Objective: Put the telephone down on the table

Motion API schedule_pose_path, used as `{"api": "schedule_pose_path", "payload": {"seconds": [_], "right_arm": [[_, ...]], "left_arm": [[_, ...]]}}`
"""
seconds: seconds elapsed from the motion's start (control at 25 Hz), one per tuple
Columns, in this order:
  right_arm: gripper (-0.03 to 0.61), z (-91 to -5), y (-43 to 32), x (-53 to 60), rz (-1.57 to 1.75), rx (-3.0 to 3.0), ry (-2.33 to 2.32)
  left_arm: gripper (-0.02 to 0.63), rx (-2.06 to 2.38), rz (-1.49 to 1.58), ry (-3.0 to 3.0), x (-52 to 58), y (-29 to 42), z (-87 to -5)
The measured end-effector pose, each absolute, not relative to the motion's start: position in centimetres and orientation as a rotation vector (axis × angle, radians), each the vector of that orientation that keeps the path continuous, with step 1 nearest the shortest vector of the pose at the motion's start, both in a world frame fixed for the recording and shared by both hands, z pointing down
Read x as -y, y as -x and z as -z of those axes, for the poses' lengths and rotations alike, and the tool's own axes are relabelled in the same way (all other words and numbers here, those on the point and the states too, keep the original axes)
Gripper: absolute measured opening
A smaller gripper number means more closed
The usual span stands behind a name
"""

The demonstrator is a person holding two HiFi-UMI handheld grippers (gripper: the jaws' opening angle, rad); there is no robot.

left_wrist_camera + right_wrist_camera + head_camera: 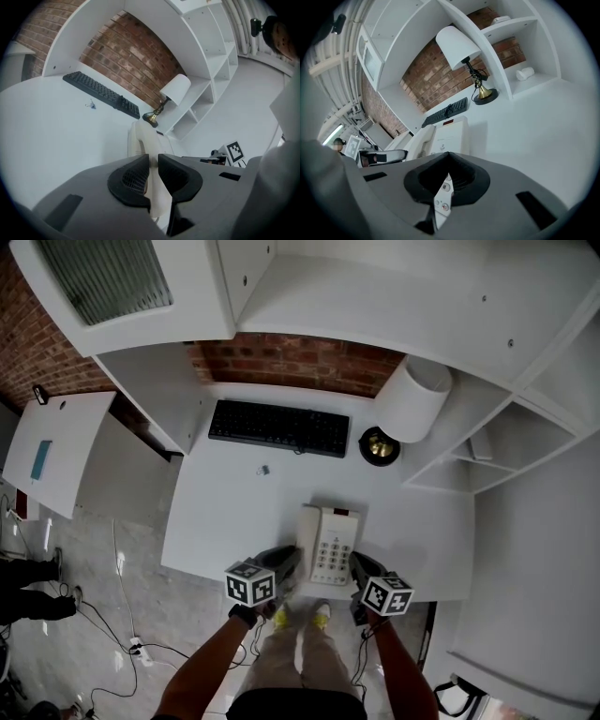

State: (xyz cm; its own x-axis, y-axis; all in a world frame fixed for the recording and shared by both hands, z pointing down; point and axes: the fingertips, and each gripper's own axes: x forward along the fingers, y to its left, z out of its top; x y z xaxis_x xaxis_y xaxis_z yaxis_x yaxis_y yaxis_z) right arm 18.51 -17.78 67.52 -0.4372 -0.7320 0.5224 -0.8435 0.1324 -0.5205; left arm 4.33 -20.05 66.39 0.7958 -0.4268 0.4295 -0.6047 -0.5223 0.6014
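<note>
A cream telephone (330, 542) with its handset on the left and a keypad lies near the front edge of the white table (234, 512). My left gripper (291, 561) is at its near left corner. In the left gripper view the jaws (153, 161) are shut on the cream near end of the telephone (140, 136). My right gripper (358, 570) is at the near right corner. In the right gripper view (449, 161) its jaws are closed over the edge of the telephone (450, 133), with keypad buttons showing below them. Whether the telephone is lifted off the table I cannot tell.
A black keyboard (278, 427) lies at the back of the table, a small object (264, 470) in front of it. A lamp with a white shade (412, 399) and brass base (380, 446) stands at the back right. White shelves rise behind and to the right.
</note>
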Motion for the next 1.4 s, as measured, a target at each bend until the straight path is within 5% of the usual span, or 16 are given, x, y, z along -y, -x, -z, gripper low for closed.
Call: {"api": "schedule_pose_path", "payload": {"seconds": [0.12, 0.68, 1.4], "right_arm": [[-0.005, -67.4, -17.9, 17.4, -1.134, 2.239, -1.546], [-0.004, -65.1, -15.0, 15.1, -0.975, 2.286, -1.451], [-0.003, -51.1, -13.4, 15.8, -0.704, 2.496, -1.485]], "left_arm": [[0.018, 0.802, -0.330, -2.225, 20.3, -3.8, -66.3], [0.018, 0.748, -0.343, -2.247, 16.4, -3.4, -64.8], [0.017, 0.882, -0.261, -2.578, 17.2, -5.0, -50.8]]}}
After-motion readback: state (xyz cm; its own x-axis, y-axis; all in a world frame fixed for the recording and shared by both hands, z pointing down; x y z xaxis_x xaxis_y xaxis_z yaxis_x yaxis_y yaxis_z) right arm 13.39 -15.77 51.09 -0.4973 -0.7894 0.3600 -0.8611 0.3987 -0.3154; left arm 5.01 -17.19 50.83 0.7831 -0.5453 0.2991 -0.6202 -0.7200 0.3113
